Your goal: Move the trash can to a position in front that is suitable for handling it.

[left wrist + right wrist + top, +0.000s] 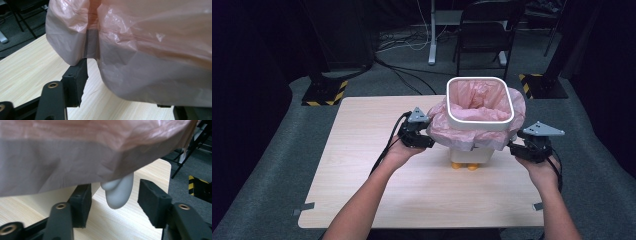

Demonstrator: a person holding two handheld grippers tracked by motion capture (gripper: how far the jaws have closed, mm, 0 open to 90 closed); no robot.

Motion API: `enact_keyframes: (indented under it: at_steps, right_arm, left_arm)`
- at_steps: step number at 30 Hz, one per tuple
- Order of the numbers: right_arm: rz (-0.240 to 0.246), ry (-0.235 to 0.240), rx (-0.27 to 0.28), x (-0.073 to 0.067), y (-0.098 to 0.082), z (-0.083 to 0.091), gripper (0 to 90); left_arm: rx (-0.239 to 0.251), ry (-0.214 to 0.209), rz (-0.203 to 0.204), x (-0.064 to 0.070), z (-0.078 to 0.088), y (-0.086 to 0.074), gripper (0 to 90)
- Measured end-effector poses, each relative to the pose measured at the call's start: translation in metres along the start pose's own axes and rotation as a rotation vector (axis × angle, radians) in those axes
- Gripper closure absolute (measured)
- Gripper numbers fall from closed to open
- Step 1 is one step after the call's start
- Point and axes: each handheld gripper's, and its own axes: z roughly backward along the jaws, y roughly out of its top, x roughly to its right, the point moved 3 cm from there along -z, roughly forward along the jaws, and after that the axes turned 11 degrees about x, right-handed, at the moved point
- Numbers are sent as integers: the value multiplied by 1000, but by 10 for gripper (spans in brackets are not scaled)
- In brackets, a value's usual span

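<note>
A white bin [471, 154] with a white rim ring [480, 124] stands on orange feet [464, 166] on the table. A pink bag [439, 127] lines it and drapes over its sides. My left gripper [429, 137] sits at the bin's left side; in the left gripper view the bag's overhang [150, 62] hangs between the wide jaws of the left gripper [130, 87], and the far jaw is mostly hidden. My right gripper [512, 147] is at the bin's right side, open. In the right gripper view a pale rounded lobe [119, 192] under the bag's edge [75, 162] hangs untouched between the jaws.
The light wooden table [362, 150] has bare room to the left and in front of the bin. Beyond it are a dark chair [487, 30], stand bases with yellow-black tape [324, 92], and cables on the grey carpet [412, 75].
</note>
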Motion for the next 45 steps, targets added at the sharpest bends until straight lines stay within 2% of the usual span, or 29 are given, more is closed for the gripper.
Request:
enact_keyframes:
  at_steps: [8, 17, 22, 25, 27, 32, 34, 37, 45]
  right_arm:
    - [11, 25, 17, 2, 6, -5, 531]
    - [22, 41, 19, 3, 10, -10, 577]
    - [29, 32, 16, 3, 11, -11, 610]
    - [26, 32, 19, 4, 11, -12, 614]
    - [29, 33, 20, 4, 11, -12, 618]
    - [29, 42, 17, 4, 12, -12, 622]
    - [27, 43, 13, 4, 12, -12, 620]
    - [22, 47, 12, 5, 12, -12, 618]
    - [14, 58, 10, 4, 12, -11, 629]
  left_arm:
    - [12, -26, 20, -1, -2, 0, 445]
    - [18, -58, 2, 2, -2, 0, 571]
    - [19, -61, 12, 3, -2, 0, 574]
    - [19, -46, 8, 3, -2, 1, 567]
    - [21, -35, 11, 3, -3, 1, 510]
    - [27, -27, 19, 3, -5, 2, 438]
    - [31, -34, 24, 3, -7, 2, 448]
    - [32, -48, 14, 6, -7, 3, 521]
    - [27, -72, 28, 3, -5, 3, 546]
